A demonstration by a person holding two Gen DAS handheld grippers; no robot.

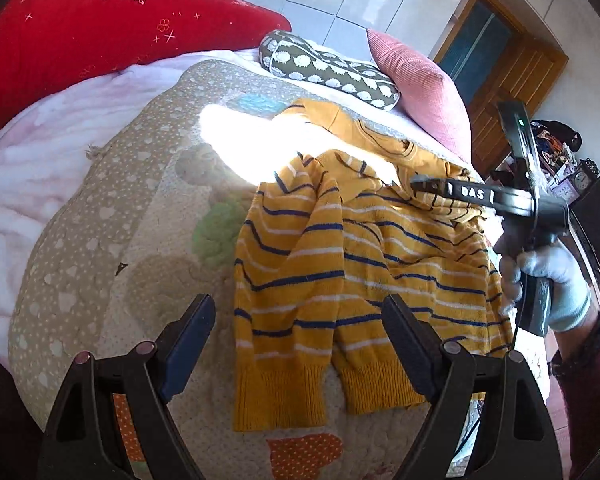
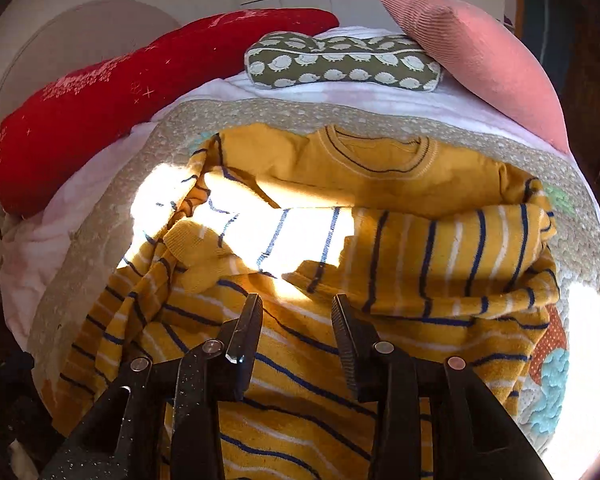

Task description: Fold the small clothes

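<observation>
Left tool [image 1: 296, 320] wide and empty, right tool [image 2: 296, 312] part-open above striped yellow sweater [image 2: 300, 380], nothing gripped

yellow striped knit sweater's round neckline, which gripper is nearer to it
Right. The right gripper hangs open over the yellow striped knit sweater, its neckline just beyond. The left gripper sits by the ribbed hem, the far end.

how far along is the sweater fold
Partly done: both sleeves already lie across the sweater chest on the quilt. In hand: nothing; the right gripper sits open over the body, the left gripper open near the hem. Left: folding the hem up toward the collar.
</observation>
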